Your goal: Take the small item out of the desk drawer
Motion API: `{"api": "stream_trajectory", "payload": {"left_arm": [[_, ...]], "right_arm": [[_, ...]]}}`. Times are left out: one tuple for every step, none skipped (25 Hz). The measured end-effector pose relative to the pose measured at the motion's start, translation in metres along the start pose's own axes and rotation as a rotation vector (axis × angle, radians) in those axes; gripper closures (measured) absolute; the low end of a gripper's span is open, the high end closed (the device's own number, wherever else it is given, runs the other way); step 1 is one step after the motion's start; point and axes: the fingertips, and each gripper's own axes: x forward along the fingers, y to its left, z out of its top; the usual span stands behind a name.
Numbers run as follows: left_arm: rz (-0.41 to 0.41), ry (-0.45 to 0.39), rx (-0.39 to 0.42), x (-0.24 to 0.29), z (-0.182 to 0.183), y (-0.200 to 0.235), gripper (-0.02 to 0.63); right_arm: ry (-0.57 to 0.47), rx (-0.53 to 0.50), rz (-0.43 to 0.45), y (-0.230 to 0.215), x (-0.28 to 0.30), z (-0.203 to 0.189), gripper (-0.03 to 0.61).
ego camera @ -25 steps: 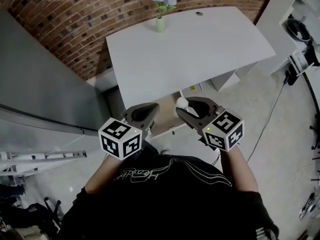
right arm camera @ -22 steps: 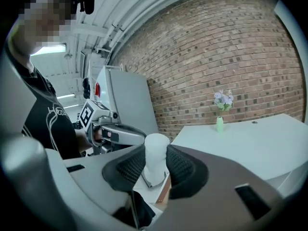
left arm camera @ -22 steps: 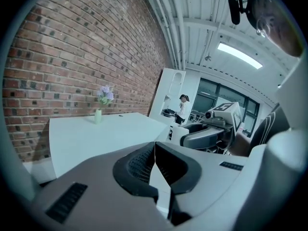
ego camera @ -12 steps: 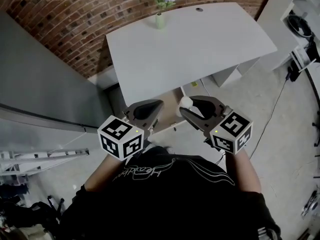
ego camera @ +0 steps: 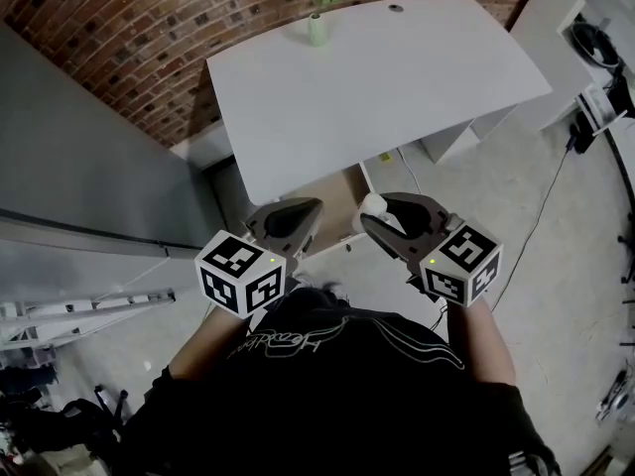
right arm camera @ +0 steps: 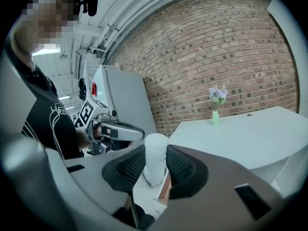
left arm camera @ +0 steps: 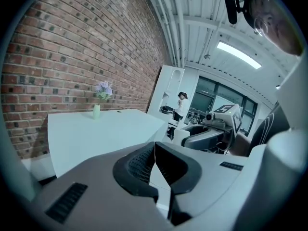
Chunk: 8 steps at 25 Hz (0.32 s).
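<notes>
Head view: white desk (ego camera: 397, 77) against the brick wall, vase (ego camera: 317, 28) at its far edge. The drawer (ego camera: 332, 198) stands pulled out under the near edge. The right gripper (ego camera: 380, 209) holds the small item (ego camera: 372, 204), a white rounded piece, up in the air just off the drawer's right front corner and clear of it. The left gripper (ego camera: 298, 214) hangs beside the drawer's left front corner.

Left gripper view: jaws pressed together, nothing between them.

Right gripper view: pads (right arm camera: 131, 167) clamp the item's lower half, and the domed top stands upright above them.

Handling (judgement): looks light, smooth and stiff, plastic-like. The round flanks could slip or pivot, so a mid-body grip across the narrow width suits it, with moderate squeeze.
</notes>
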Motion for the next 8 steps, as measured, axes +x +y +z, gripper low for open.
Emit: {"api": "stream_trajectory", "payload": {"left_arm": [[-0.002, 0.001, -0.005, 0.0, -0.0026, 0.0009, 0.592], [-0.007, 0.004, -0.013, -0.0001, -0.0052, 0.0012, 0.592], [-0.013, 0.007, -0.02, 0.0001, -0.0074, 0.0012, 0.592], [-0.018, 0.011, -0.023, 0.0003, -0.009, 0.0012, 0.592], [-0.021, 0.014, -0.021, 0.0005, -0.0098, 0.0012, 0.592], [-0.023, 0.017, -0.016, 0.0006, -0.0101, 0.0012, 0.592], [-0.025, 0.019, -0.012, 0.0007, -0.0101, 0.0011, 0.592], [-0.027, 0.02, -0.007, 0.0007, -0.0101, 0.0009, 0.592]], "right_arm": [[0.004, 0.007, -0.004, 0.0002, 0.0009, -0.0037, 0.434], [0.006, 0.012, -0.008, 0.0006, 0.0016, -0.0062, 0.434], [0.005, 0.016, -0.013, 0.0011, 0.0021, -0.0072, 0.434], [0.0, 0.019, -0.017, 0.0014, 0.0027, -0.0069, 0.434], [-0.007, 0.022, -0.02, 0.0016, 0.0033, -0.006, 0.434], [-0.012, 0.024, -0.023, 0.0019, 0.0039, -0.0054, 0.434], [-0.015, 0.027, -0.026, 0.0021, 0.0045, -0.0051, 0.434], [-0.018, 0.028, -0.029, 0.0024, 0.005, -0.005, 0.434]]}}
